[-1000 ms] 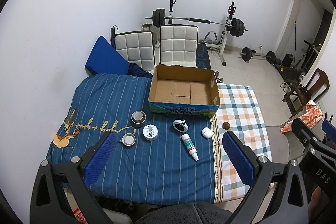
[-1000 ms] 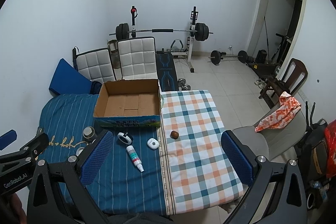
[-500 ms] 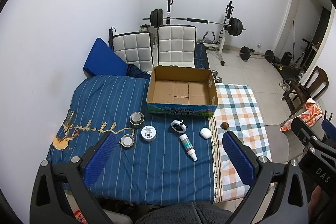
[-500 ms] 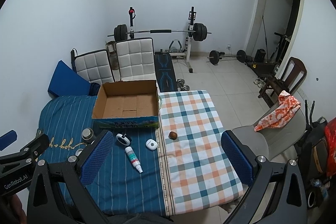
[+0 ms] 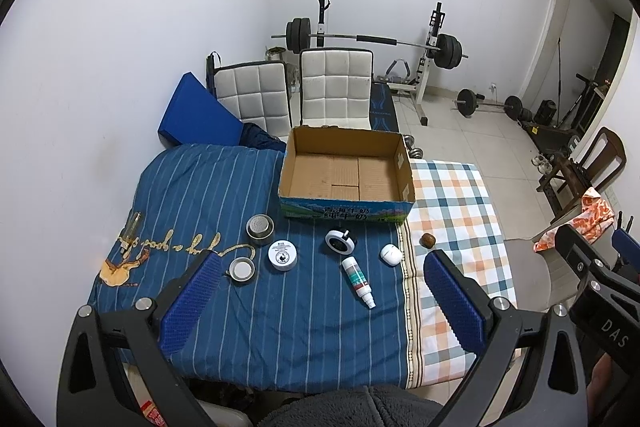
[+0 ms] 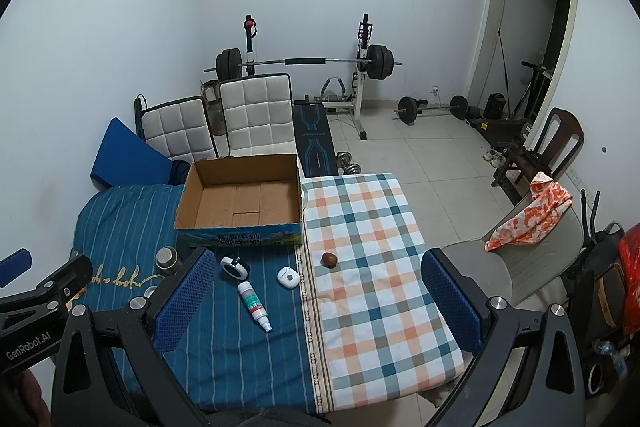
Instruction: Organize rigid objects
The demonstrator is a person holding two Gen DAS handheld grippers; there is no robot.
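Observation:
An open, empty cardboard box (image 5: pixel 346 175) (image 6: pixel 240 197) stands at the back of the table. In front of it on the blue striped cloth lie a metal cup (image 5: pixel 260 229), a small metal lid (image 5: pixel 242 270), a white round tin (image 5: pixel 283 255), a black-and-white ring-shaped item (image 5: pixel 340 241) (image 6: pixel 234 267), a white spray bottle (image 5: pixel 359 281) (image 6: pixel 254 305) and a white oval case (image 5: pixel 391 253) (image 6: pixel 288 275). A brown ball (image 5: pixel 428 239) (image 6: pixel 329 259) lies on the checked cloth. My left gripper (image 5: pixel 320 301) and right gripper (image 6: pixel 314 301) are open and empty, high above the table's near edge.
Two white padded chairs (image 5: pixel 334 89) and a blue cushion (image 5: pixel 198 117) stand behind the table. A barbell rack (image 6: pixel 304 63) is at the back wall. A grey chair with an orange cloth (image 6: pixel 532 213) stands to the right. A glass vial (image 5: pixel 131 227) lies at the left edge.
Both views have shifted slightly upward and back; the objects sit a little higher in frame. Nothing on the table has moved and both grippers stay open.

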